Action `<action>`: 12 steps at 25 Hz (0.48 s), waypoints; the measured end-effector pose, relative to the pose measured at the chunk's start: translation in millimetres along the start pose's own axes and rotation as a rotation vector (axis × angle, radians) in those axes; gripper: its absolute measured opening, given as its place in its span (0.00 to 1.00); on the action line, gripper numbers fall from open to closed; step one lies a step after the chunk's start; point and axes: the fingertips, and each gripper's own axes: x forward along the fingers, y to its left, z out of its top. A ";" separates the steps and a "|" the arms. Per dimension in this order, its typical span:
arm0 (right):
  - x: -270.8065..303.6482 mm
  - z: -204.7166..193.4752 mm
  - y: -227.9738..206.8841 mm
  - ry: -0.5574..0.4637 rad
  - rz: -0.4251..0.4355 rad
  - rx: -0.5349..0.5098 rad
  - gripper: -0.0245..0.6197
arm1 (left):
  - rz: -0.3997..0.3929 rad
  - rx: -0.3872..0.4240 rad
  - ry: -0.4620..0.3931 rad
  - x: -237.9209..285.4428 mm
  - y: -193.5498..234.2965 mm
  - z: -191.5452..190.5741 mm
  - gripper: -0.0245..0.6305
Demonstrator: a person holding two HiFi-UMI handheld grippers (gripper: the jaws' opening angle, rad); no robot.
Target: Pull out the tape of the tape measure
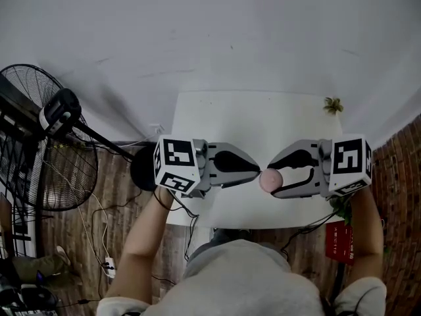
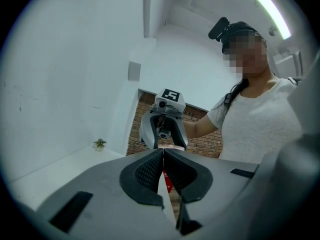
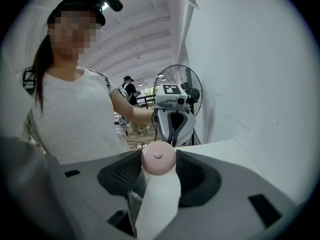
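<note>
A round pink tape measure [image 1: 270, 180] is held above the white table [image 1: 217, 114], clamped between the jaws of my right gripper [image 1: 272, 178]. In the right gripper view the pink case [image 3: 158, 157] sits between the black pads [image 3: 125, 173], with my left gripper [image 3: 172, 118] facing it from beyond. My left gripper [image 1: 258, 170] comes in from the left, its tip right at the case's left side. In the left gripper view its jaws [image 2: 163, 152] are pressed together. No tape or tab shows between them. The case [image 2: 170, 147] peeks out just past the tips, under the right gripper [image 2: 164, 130].
A small potted plant [image 1: 333, 105] stands at the table's far right corner. A floor fan [image 1: 39, 137] is at the left, with cables on the wooden floor [image 1: 99, 222]. A red item [image 1: 339, 239] lies beside the brick wall [image 1: 401, 176]. Another person [image 3: 129, 86] stands far behind.
</note>
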 end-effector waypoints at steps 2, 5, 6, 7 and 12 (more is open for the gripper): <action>-1.8 -0.6 -2.0 -0.002 -0.004 0.001 0.37 | 0.007 0.006 0.000 1.1 2.3 1.3 0.06; -5.8 -3.3 -4.8 -0.009 -0.019 0.008 0.37 | 0.029 0.028 0.001 2.9 6.1 3.0 0.06; -7.4 -4.5 -5.6 -0.012 -0.025 0.011 0.37 | 0.040 0.032 -0.002 2.2 7.7 3.3 0.06; -9.3 -5.8 -6.4 -0.015 -0.032 0.015 0.37 | 0.054 0.033 -0.008 0.2 9.7 3.5 0.06; -23.5 -11.2 -10.1 -0.035 -0.068 0.042 0.37 | 0.136 0.006 -0.044 -22.7 22.0 5.3 0.06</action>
